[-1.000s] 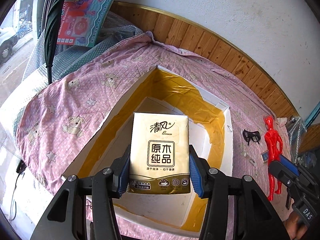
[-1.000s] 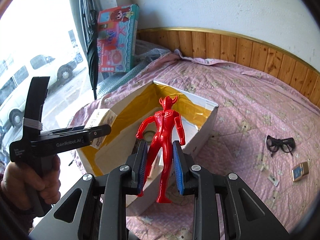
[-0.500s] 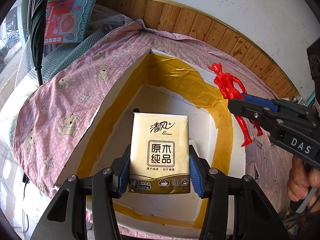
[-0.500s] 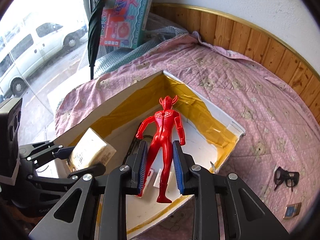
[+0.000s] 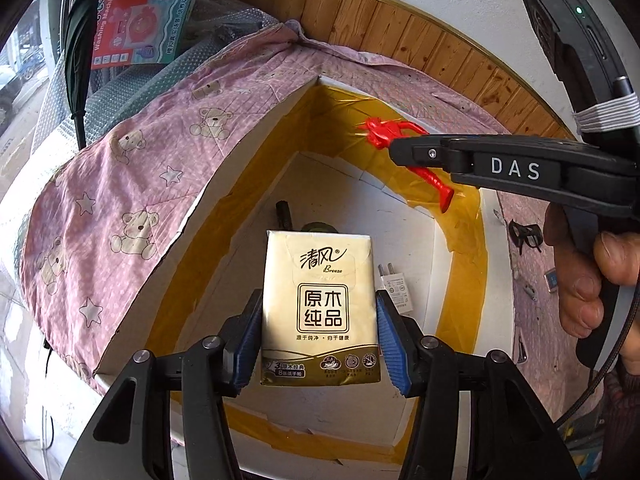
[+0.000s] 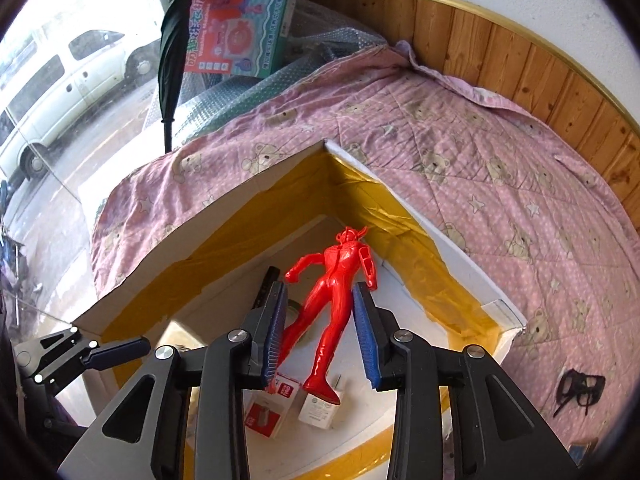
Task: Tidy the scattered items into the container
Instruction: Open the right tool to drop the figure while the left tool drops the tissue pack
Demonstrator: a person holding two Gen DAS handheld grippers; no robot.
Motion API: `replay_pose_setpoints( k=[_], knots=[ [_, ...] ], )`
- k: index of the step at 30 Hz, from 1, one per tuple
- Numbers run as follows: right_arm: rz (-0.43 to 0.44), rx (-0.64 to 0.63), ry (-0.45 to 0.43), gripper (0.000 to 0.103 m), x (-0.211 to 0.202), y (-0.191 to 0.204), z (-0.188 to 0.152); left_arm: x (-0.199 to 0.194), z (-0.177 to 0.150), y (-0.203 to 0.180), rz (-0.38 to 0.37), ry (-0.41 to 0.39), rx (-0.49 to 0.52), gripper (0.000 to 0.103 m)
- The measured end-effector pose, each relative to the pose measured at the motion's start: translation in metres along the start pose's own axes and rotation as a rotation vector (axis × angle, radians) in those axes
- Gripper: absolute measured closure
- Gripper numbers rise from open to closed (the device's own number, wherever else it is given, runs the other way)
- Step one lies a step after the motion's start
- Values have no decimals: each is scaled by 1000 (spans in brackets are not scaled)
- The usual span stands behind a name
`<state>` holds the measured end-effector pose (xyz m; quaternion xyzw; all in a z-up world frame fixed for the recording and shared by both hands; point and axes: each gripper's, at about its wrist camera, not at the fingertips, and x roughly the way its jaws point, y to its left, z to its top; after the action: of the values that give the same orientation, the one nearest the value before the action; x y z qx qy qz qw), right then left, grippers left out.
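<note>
Tissue pack (image 5: 320,308) sits clamped between the blue pads (image 5: 251,340) of my left claw (image 5: 320,338), upright with its printed face toward the camera, held above the open box (image 5: 240,152). That box is white with yellow tape lining its inner walls, and it stands on the pink quilt (image 5: 120,184) that covers the bed.

My right claw (image 6: 320,332) is spread over the same box. Its pads (image 6: 366,332) stand apart from the red figure (image 6: 340,276): there is a clear gap on the right side, and on the left the figure's leg passes in front of the pad, so I cannot tell whether it touches there. The figure is tilted, head toward the far corner of the box, feet toward me. In the left wrist view the same figure (image 5: 404,148) shows partly behind the right claw's body, near the far taped wall.

On the box floor lie a white plug adapter (image 6: 318,410), a small red-and-white carton (image 6: 272,404) beside it, and a round roll (image 6: 298,320) partly hidden by the claw.

Outside the box, on the quilt toward its right edge, lies a pair of black glasses (image 6: 578,392). A hand (image 5: 588,276) grips the handle of the right claw.
</note>
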<state>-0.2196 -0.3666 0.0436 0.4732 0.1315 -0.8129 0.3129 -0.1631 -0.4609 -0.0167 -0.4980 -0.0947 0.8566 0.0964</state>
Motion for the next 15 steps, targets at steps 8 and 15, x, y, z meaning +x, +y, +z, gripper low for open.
replay_pose_setpoints(
  k=[8,15],
  knots=[
    [96,114,-71,57,-20,-25,-23,-6,2,4,10,-4,-22,48],
    [33,52,-120,44,-26,-18,-20,-17,-3,-12,-8,-16,-11,48]
  ],
)
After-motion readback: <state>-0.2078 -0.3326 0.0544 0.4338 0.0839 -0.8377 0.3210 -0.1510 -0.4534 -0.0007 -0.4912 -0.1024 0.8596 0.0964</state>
